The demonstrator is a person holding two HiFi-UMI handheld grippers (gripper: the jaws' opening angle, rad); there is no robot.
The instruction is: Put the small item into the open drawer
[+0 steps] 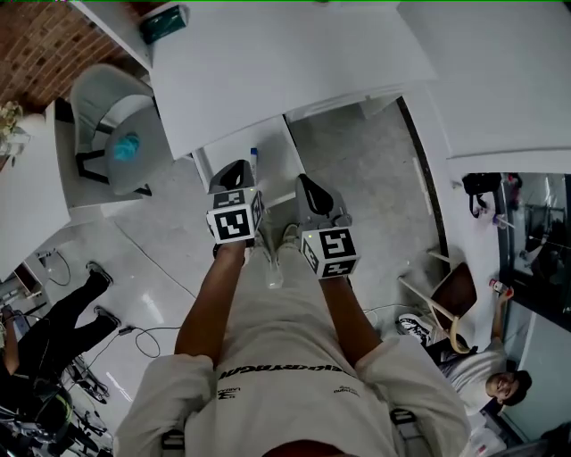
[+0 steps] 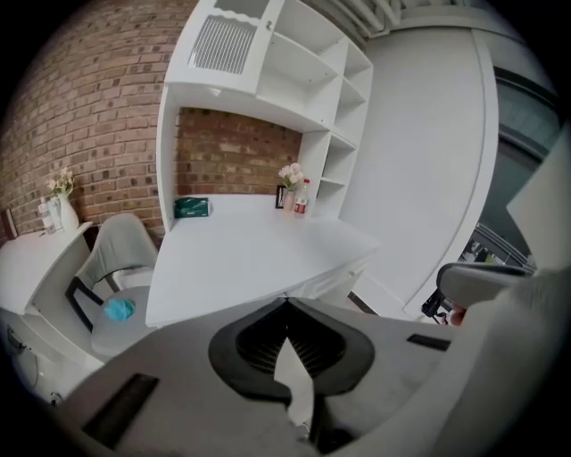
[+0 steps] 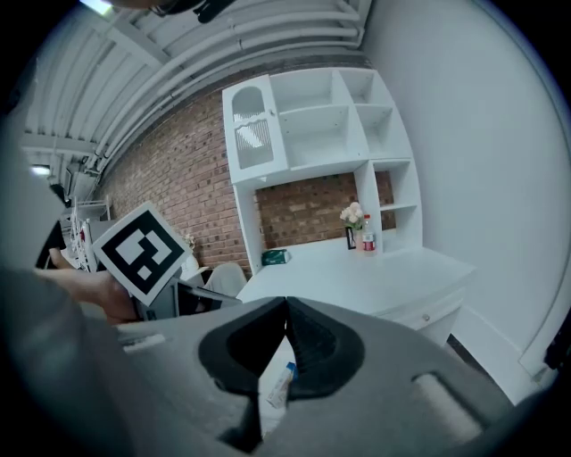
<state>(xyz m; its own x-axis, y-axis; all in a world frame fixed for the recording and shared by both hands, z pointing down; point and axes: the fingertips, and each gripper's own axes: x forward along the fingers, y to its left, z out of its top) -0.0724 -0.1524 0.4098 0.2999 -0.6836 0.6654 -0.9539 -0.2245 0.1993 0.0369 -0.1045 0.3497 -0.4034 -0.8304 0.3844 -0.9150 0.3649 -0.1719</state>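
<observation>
A small white tube with a blue cap (image 1: 254, 163) lies in the open white drawer (image 1: 277, 152) under the desk edge. Between the right jaws' inner curves the same tube (image 3: 278, 382) shows far below. My left gripper (image 1: 234, 171) hangs above the drawer's near left part, close to the tube in the head view, its jaws shut tip to tip with nothing between them (image 2: 287, 305). My right gripper (image 1: 310, 185) hangs beside it over the drawer's near right corner, and its tips (image 3: 285, 305) also meet, with nothing held. Both are held up in front of the person's waist.
A white desk (image 1: 294, 62) carries a green box (image 1: 165, 22); flowers (image 2: 290, 174) and a bottle (image 2: 302, 198) stand by its shelf unit. A grey chair (image 1: 111, 107) with a teal object (image 1: 126, 145) stands at left. People sit at lower left and lower right; cables cross the floor.
</observation>
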